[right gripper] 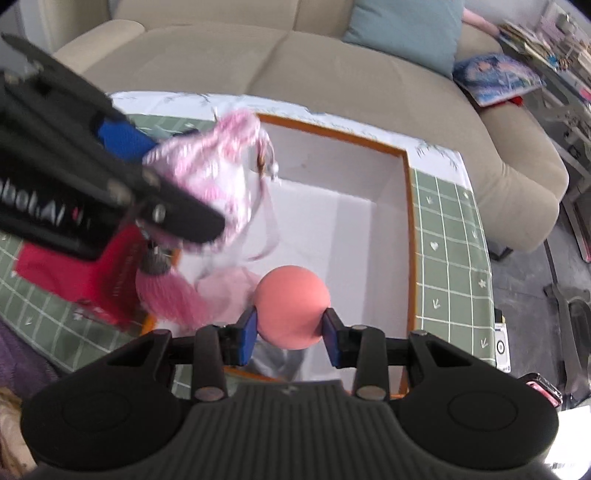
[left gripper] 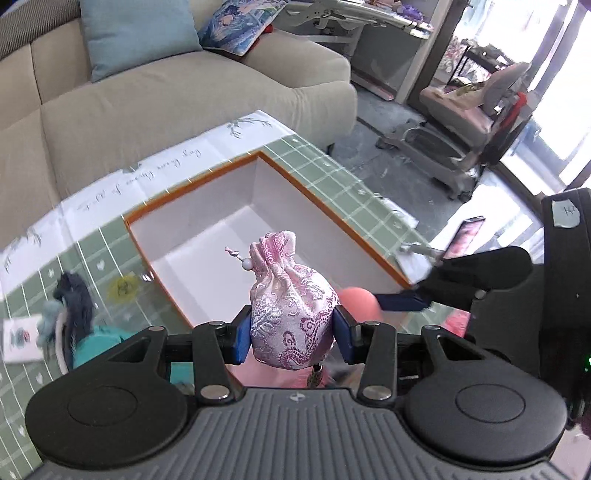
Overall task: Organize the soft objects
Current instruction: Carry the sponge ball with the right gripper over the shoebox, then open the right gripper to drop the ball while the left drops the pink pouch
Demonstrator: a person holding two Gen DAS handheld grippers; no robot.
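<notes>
Beige upholstered sofa [left gripper: 155, 99], behind the table, bearing a light-blue square cushion [left gripper: 136, 33].
Table under a green grid-patterned cloth [right gripper: 450, 236] with a white printed border.
Open rectangular box, white inside with an orange rim [left gripper: 207, 236], standing on the cloth; nothing lies on the part of its floor that shows.
Left gripper [left gripper: 291, 328]: blue-padded fingers pinching a pink and silver brocade drawstring pouch [left gripper: 291, 306], held over the box's near edge; a pink tassel [right gripper: 166, 295] hangs beneath it.
Right gripper [right gripper: 291, 330]: fingers pinching a smooth salmon-pink foam ball [right gripper: 291, 310], held over the box's near side.
</notes>
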